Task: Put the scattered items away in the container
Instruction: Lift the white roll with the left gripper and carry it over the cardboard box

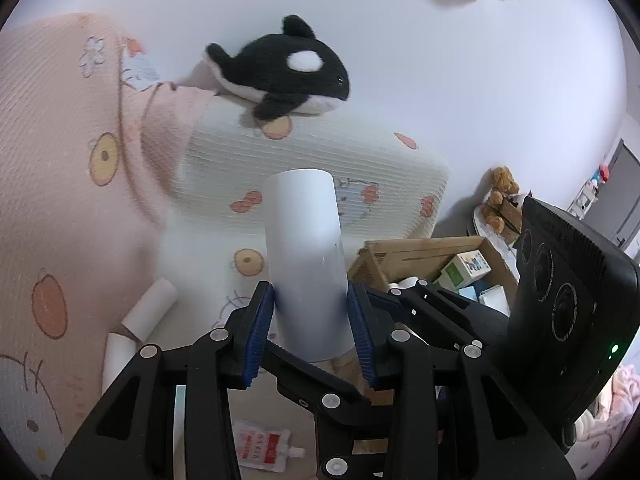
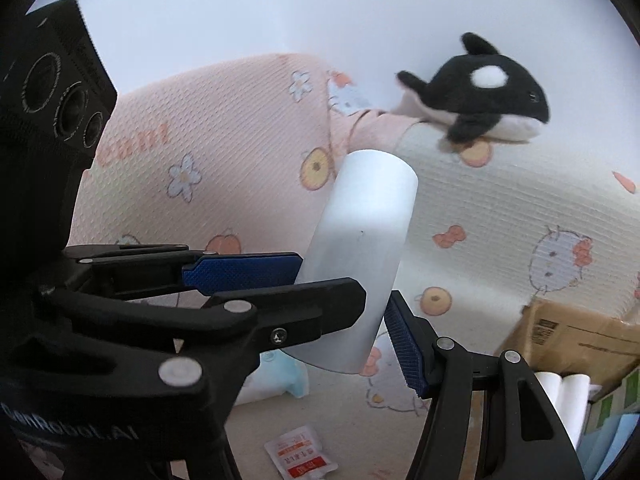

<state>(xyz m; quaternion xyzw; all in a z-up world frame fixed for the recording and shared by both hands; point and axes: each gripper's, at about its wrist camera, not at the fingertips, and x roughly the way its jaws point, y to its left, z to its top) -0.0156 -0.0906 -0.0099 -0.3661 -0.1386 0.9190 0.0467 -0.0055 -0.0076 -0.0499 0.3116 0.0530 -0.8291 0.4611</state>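
Left gripper (image 1: 310,326): black linkage arms with blue ribbed pads, nearest the lens, both pads pressed against the lower part of a white, smooth-skinned cylindrical roll (image 1: 306,256). The roll stands upright between them, lifted clear of the bedding.

Right gripper (image 2: 344,312): same build. In its own view the same roll (image 2: 362,256) leans between its fingers, one blue pad at the roll's lower right edge; contact on the other side is hidden by the left gripper's arm, so whether it clamps cannot be told.

Roll, handling: probably light and stiff enough to keep its shape, though the glossy surface looks slippery and a hollow core may crush. A low, opposed hold across the width, as now, suits it.

Loose on the bedding: two further white rolls (image 1: 150,310) at lower left, a red-and-white spouted pouch (image 1: 262,450) at bottom centre.

Behind: pink printed quilt (image 1: 60,152), cream printed pillow (image 1: 320,168), black-and-white plush orca (image 1: 280,70).

Container: brown cardboard box (image 1: 420,248) at right, already holding cartons, near the held roll.
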